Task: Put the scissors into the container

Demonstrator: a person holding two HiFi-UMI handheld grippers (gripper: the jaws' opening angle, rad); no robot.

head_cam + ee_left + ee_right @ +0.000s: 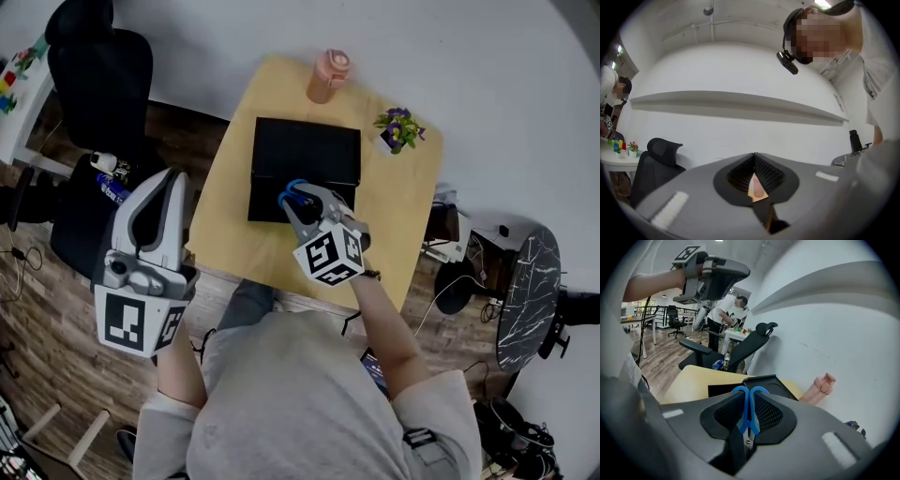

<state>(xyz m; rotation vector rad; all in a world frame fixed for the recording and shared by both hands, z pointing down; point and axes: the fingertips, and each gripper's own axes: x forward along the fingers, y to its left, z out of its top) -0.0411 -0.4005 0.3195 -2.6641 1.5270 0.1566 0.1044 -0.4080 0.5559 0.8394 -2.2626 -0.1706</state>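
Head view: right gripper (302, 208) clamped on blue-handled scissors (294, 191), above container (309, 150), near its front edge. Left gripper (161, 189) closed, empty, left of container. Likely risk: early release catches the rim and scissors spill outside.

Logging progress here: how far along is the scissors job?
Done: the scissors are picked up, clamped in the right tool. In hand: they hang above the container's near edge. Left: lower and release them inside. The left tool is shut and empty, raised aside.
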